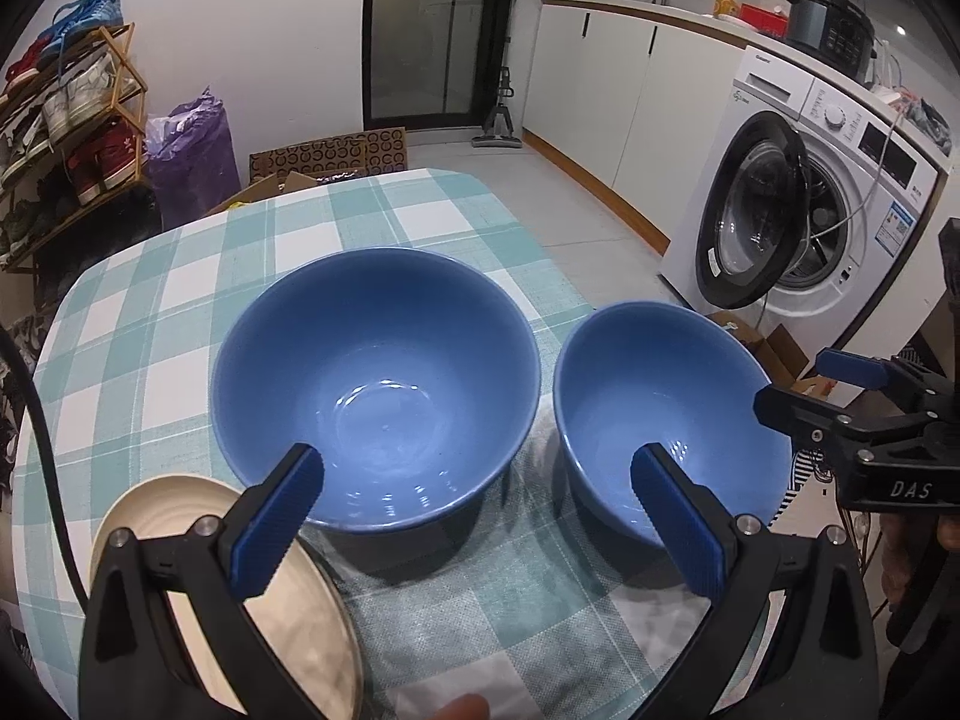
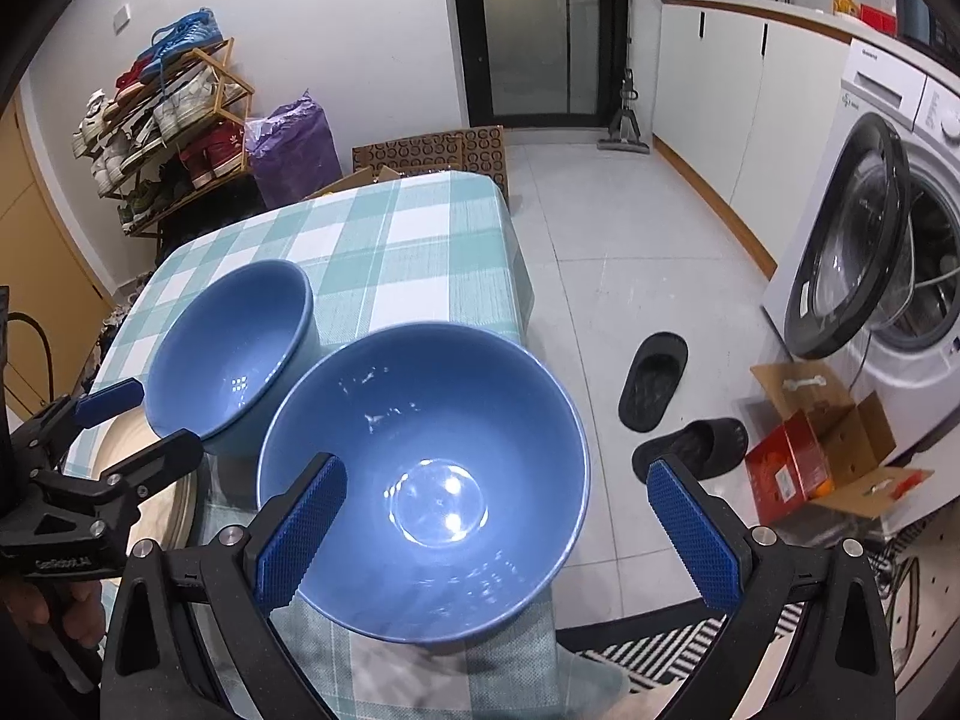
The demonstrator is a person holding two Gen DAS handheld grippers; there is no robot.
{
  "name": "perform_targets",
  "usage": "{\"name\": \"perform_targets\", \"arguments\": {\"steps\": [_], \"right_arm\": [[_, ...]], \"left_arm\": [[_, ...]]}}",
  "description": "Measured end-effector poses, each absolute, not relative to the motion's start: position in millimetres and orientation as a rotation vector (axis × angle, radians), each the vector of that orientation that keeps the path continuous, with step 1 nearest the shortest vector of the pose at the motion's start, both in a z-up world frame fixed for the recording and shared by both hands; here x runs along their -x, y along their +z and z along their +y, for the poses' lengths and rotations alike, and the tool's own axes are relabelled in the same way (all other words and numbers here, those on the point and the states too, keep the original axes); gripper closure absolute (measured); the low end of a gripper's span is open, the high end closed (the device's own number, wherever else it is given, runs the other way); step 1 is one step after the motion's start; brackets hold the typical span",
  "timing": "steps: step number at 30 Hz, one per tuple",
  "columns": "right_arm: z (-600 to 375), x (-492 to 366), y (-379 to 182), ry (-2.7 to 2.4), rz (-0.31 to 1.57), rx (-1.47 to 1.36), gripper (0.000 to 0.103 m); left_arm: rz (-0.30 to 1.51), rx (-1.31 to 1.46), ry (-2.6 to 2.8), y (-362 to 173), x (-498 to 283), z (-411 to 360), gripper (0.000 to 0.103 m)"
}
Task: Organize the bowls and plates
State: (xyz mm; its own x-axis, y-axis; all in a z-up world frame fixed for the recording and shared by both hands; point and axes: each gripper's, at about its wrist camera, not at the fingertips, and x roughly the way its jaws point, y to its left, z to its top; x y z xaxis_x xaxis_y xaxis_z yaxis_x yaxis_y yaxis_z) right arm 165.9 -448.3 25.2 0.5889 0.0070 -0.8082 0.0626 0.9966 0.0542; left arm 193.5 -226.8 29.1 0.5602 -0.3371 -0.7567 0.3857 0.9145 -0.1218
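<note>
Bowls: two blue bowls stand upright on the checked tablecloth [image 1: 372, 210], side by side and just apart. The left bowl [image 1: 375, 396] sits toward the middle of the table. The right bowl [image 1: 660, 414] stands at the table's near right edge, its far rim out beyond the cloth in the right wrist view. Both are empty inside. A cream plate [image 1: 288, 588] lies flat at the near left corner, just beside the left bowl.

The left gripper [image 1: 480, 522] hangs above the near side of the bowls, jaws spread wide and grasping nothing. The right gripper [image 2: 498, 528] is likewise released, its fingers spread either side of the right bowl; contact cannot be confirmed.

Beyond the table: a washing machine [image 1: 798, 210] with door open at right, a shoe rack [image 2: 174, 126] at far left, two black slippers [image 2: 654, 378] on the tiled floor.
</note>
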Motion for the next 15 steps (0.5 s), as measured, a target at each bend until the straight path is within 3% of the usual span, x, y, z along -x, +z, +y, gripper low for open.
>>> {"name": "perform_targets", "arguments": {"steps": [7,11,15], "right_arm": [[-461,-167,5,-0.061,0.972,-0.130,0.002],[-468,-167,-6,-0.065,0.987,-0.151,0.007],[-472,-165,-15,-0.067,0.996,-0.170,0.012]], "left_arm": [[0.877,-0.087,-0.470,28,-191,-236,0.000],[0.863,-0.095,-0.506,31,-189,-240,0.003],[0.838,-0.080,-0.550,33,-187,-240,0.027]]}}
